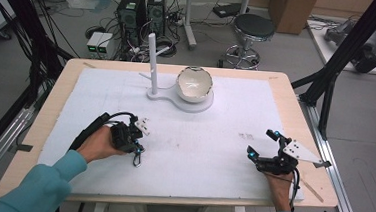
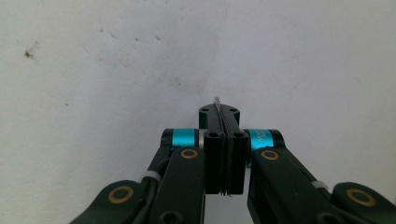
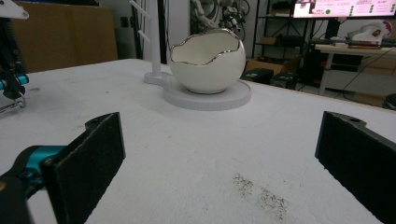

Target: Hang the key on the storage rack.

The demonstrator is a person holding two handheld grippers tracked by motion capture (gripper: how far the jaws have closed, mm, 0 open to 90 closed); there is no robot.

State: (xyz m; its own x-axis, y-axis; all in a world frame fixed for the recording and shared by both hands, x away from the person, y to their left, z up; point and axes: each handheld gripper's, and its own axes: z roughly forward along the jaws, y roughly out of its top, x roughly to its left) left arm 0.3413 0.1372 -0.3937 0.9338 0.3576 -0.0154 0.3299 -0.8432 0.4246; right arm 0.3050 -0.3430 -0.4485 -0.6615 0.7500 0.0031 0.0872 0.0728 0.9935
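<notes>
My left gripper (image 1: 136,150) pinches a thin wire (image 2: 216,101) at seven o'clock on the worktop (image 1: 199,137); my right gripper (image 1: 261,143), fingers spread, faces open cloth toward the bowl (image 3: 208,60).

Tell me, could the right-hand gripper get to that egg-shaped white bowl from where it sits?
Probably yes. The right gripper is open, and bare white mat lies between it and the bowl; nothing blocks the way.

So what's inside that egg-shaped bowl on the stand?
The bowl shows a bare, glossy white inner wall in the high view. Its jagged rim hides the bottom, so I can't tell if anything lies there. It sits on the stand.
</notes>
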